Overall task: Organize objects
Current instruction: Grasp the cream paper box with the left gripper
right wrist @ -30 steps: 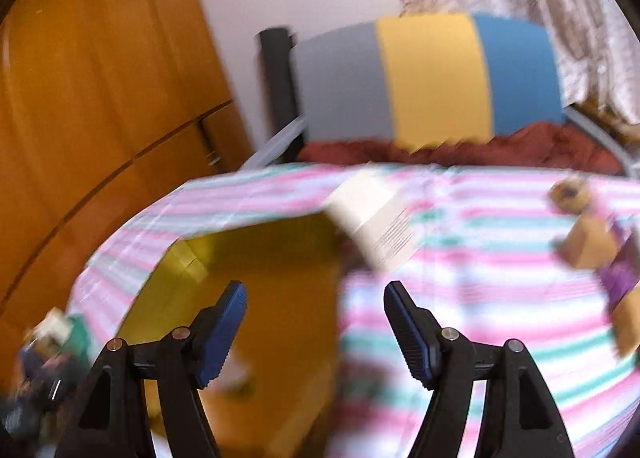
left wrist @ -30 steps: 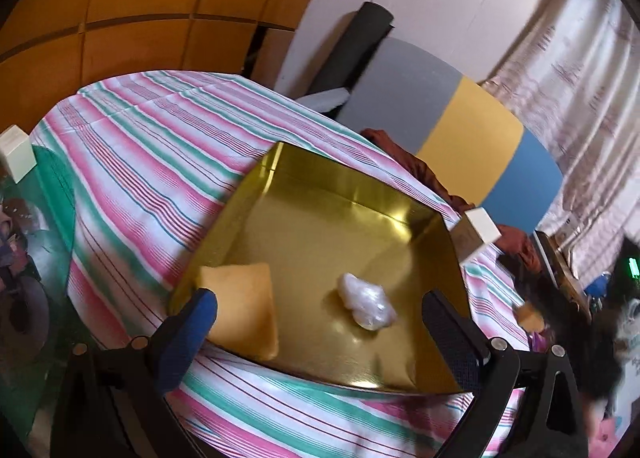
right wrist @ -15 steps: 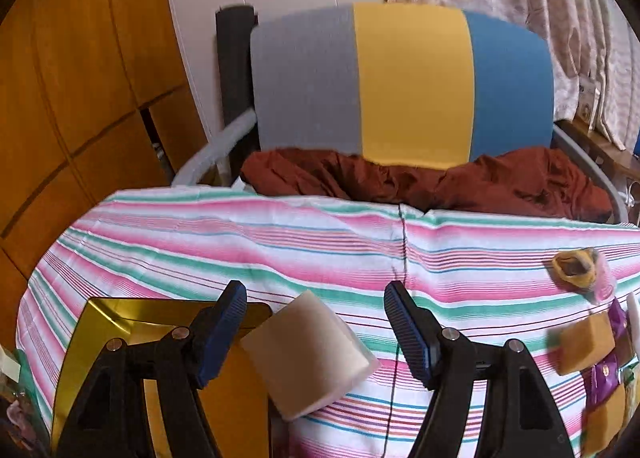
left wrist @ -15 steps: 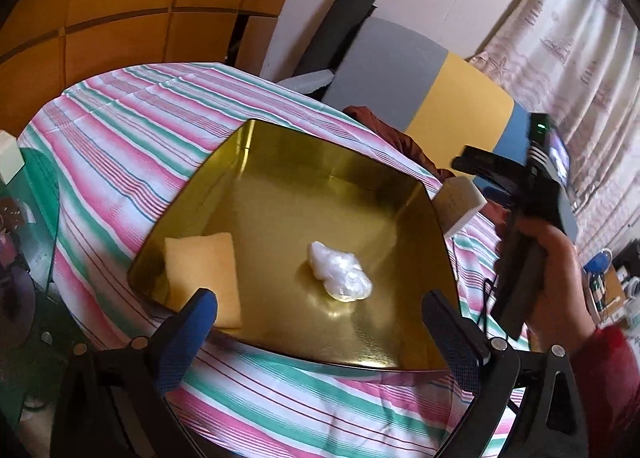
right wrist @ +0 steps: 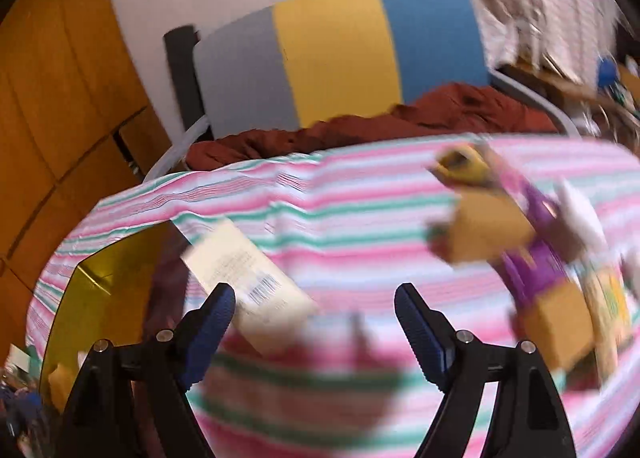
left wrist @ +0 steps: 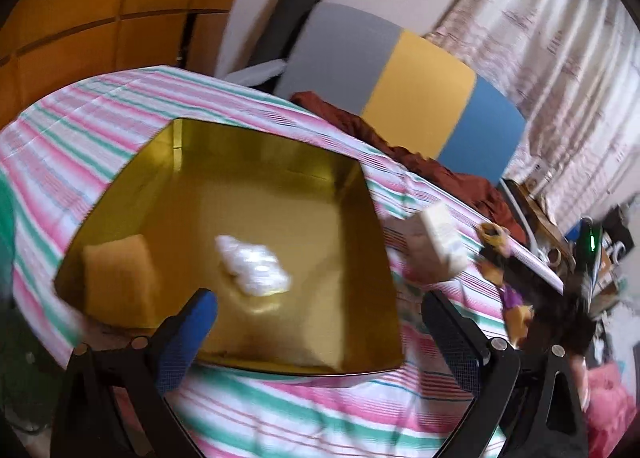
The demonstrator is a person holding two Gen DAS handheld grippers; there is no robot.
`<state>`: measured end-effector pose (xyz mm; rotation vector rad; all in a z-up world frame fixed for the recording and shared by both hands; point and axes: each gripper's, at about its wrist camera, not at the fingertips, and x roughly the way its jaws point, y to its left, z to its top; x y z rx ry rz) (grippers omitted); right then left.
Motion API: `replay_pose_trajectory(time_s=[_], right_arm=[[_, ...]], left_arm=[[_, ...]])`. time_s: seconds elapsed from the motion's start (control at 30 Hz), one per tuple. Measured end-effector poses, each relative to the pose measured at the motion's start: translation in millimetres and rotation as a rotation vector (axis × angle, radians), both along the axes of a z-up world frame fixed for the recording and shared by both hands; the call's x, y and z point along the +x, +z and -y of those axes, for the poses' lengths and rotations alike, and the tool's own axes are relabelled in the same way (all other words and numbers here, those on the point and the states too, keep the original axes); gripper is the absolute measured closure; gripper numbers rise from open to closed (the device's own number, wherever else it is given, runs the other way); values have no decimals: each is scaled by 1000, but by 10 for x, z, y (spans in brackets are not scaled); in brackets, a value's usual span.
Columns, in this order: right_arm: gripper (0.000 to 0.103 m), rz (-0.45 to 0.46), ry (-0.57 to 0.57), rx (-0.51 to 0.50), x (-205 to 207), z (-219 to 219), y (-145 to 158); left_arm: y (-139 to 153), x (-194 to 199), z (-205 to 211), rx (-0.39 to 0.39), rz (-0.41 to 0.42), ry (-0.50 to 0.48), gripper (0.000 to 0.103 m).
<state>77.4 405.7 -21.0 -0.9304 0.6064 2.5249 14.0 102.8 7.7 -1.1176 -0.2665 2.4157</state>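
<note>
A gold tray point(left wrist: 180, 146) sits on the striped tablecloth. It holds a yellow sponge point(left wrist: 120, 278) and a crumpled white plastic wad point(left wrist: 252, 266). My left gripper point(left wrist: 318, 298) hovers open over the tray's near edge with nothing between its fingers. A white box point(left wrist: 440, 242) is just outside the tray's right rim, blurred. In the right wrist view the white box point(right wrist: 248, 282) shows its barcode ahead of the left finger, beside the tray point(right wrist: 92, 282). My right gripper point(right wrist: 314, 292) has its jaws opening, and no pad touches the box.
Small items cluster at the table's right: a yellow tape roll point(right wrist: 460, 166), orange blocks point(right wrist: 480, 230) and a purple packet point(right wrist: 536, 258). Behind the table stands a grey, yellow and blue chair point(right wrist: 340, 58) with a dark red cloth point(right wrist: 440, 114). Wooden panels line the left.
The white box, earlier between the right gripper's fingers, is now out of them beside the tray. The right jaws have widened and that view has swung. The left view has shifted sideways.
</note>
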Motion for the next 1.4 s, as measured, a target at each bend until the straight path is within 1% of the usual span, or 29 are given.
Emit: replay_pose_trajectory(time_s=[0.13,0.2,0.3,0.4,0.47,0.53,0.6,0.67,0.77,0.87,0.93,1.07,1.1,1.13,1.17,1.23,1.3,1.37,1.4], right_arm=[[20,-23,-56,8,444,-48,-119],[20,-42,-83,36,658,-51,-156],[20,-58,-108,74,839,-65,-172],[20,-71,-116,122,991,-40,-183],[20,-84,-123,137,1056,-50,-204],[20,-95,-135,154,1112,-62,-210],[20,-112,-150,171,1177,-72,-213],[20,-120,-162,186,1223,-89,-226],[20,-120,-179,200,1284,-129,-252],[20,-127,-194,190,1355,-191,-282],[20,-132,-202,178,1397,-227,-300],[20,-134,-211,158,1464,-275,-342],[20,-132,-210,157,1472,-281,-353],[20,-131,-210,157,1480,-285,-360],[20,-131,-212,153,1490,-298,-369],[20,-134,-211,142,1503,-311,-384],[20,-138,-201,126,1498,-328,-401],[20,-141,-188,120,1487,-325,-412],[20,-143,-179,119,1478,-324,-418]], left_arm=[[46,31,-422,-5,5,-95,0],[45,34,-641,-7,16,-133,0],[74,11,-1030,-6,23,-175,0],[97,-73,-1473,-33,25,-206,0],[81,-153,-1660,-64,30,-194,0],[33,-281,-1853,-85,56,-166,0],[-24,-385,-1960,-95,76,-133,0],[-97,-496,-2088,-124,93,-101,0],[-235,-647,-2275,-195,114,-66,0],[-368,-764,-2395,-249,148,-33,0],[-455,-830,-2429,-269,163,-4,0],[-603,-929,-2490,-302,161,18,1],[-619,-940,-2493,-309,160,22,2],[-667,-960,-2490,-309,160,23,7],[-702,-972,-2479,-302,165,17,16],[-786,-992,-2466,-283,177,2,26],[-778,-941,-2464,-301,108,-7,33],[-786,-898,-2468,-321,63,-31,46],[-790,-878,-2461,-324,46,-39,50]])
